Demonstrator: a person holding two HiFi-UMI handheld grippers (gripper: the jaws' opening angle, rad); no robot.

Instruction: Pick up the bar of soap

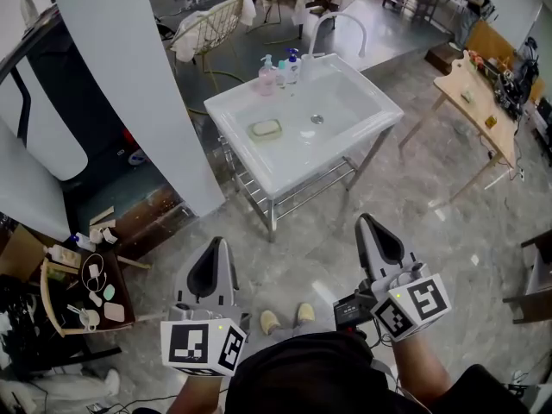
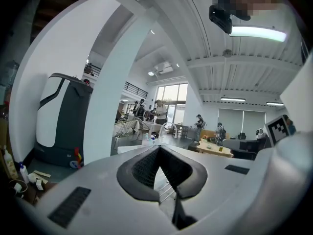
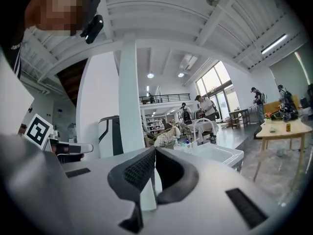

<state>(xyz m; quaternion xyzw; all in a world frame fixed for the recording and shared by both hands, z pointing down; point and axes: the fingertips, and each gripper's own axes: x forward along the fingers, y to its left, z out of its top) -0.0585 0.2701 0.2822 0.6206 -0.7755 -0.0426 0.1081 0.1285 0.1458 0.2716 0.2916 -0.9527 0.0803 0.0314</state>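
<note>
Looking down at a white sink on a metal frame, parked on a grey stone-look floor in a big open room. The bar of soap is lying in a little dish in the left part of the basin, just left of the drain. A few pump bottles sit at the back corner next to the curved faucet. Big white pillar stands left of the sink, a wicker chair behind it, and a wooden surface with some small bits on it is off to the right. The left gripper and right gripper are low by the person's body, well apart from the soap, both jaws closed tip to tip with nothing in them.
</note>
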